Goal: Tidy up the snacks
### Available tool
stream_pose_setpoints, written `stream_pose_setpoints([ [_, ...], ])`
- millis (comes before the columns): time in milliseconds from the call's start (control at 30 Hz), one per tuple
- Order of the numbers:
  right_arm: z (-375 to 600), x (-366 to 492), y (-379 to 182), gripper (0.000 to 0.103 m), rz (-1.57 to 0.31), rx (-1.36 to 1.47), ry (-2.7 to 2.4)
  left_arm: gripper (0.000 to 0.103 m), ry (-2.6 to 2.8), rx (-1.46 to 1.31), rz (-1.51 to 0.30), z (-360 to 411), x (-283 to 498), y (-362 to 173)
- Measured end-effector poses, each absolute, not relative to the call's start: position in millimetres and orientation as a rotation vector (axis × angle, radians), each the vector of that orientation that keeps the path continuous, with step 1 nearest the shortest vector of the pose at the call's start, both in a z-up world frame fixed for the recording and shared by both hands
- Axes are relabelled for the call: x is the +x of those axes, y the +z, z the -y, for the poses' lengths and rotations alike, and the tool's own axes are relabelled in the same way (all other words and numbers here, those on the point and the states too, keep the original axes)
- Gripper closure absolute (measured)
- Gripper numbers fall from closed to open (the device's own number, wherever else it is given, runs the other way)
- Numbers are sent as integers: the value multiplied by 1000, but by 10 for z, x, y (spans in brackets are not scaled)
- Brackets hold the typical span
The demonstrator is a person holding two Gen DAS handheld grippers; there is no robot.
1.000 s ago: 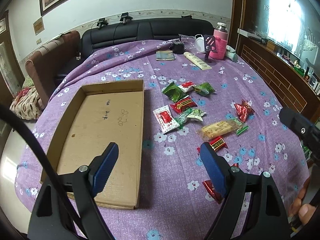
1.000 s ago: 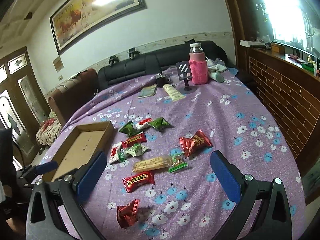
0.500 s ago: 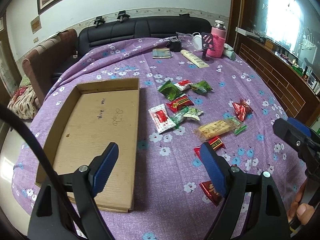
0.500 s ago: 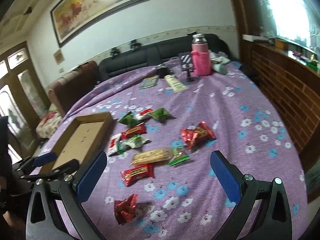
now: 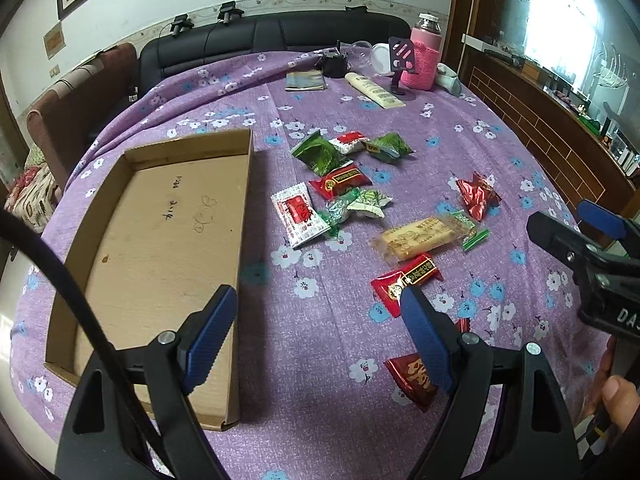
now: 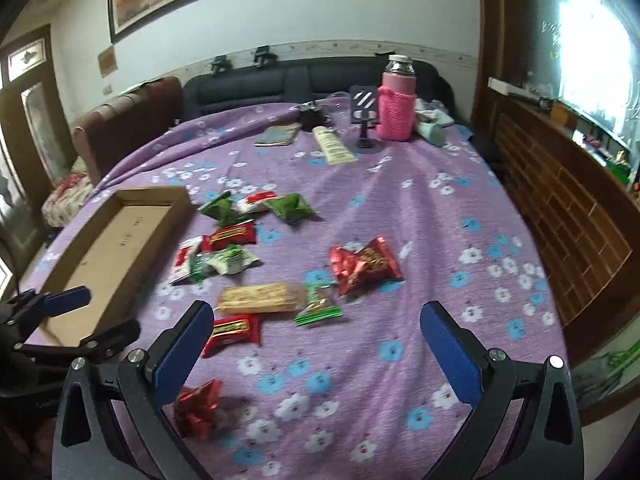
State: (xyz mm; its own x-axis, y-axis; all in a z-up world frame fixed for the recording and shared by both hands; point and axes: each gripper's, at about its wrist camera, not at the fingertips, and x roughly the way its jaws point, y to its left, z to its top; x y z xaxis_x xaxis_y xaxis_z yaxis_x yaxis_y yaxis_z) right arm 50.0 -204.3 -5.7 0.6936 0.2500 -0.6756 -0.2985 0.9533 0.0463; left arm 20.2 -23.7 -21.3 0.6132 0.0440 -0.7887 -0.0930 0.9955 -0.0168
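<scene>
An empty cardboard tray lies on the left of the purple flowered tablecloth. Several wrapped snacks are scattered to its right: green packets, a red packet, a white-and-red sachet, a long biscuit bar, a red foil candy, a red packet and a dark red candy near the front. My left gripper is open and empty above the tray's right front corner. My right gripper is open and empty above the front snacks.
At the far end stand a pink-sleeved bottle, a phone stand, a cream tube, a booklet and a black object. A black sofa is behind, a wooden cabinet on the right.
Both grippers have moved forward and lower toward the table; the snacks and tray look nearer. The right gripper has swung left over the front snacks. Nothing has been picked up.
</scene>
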Motion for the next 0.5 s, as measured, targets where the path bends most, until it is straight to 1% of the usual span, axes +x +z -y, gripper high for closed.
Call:
stream_pose_setpoints([
  [300, 1980, 517, -12, 0, -706, -127, 276, 19, 82, -47, -923, 269, 254, -248],
  [500, 2006, 543, -29, 0, -712, -107, 306, 19, 66, -53, -933, 289, 271, -281],
])
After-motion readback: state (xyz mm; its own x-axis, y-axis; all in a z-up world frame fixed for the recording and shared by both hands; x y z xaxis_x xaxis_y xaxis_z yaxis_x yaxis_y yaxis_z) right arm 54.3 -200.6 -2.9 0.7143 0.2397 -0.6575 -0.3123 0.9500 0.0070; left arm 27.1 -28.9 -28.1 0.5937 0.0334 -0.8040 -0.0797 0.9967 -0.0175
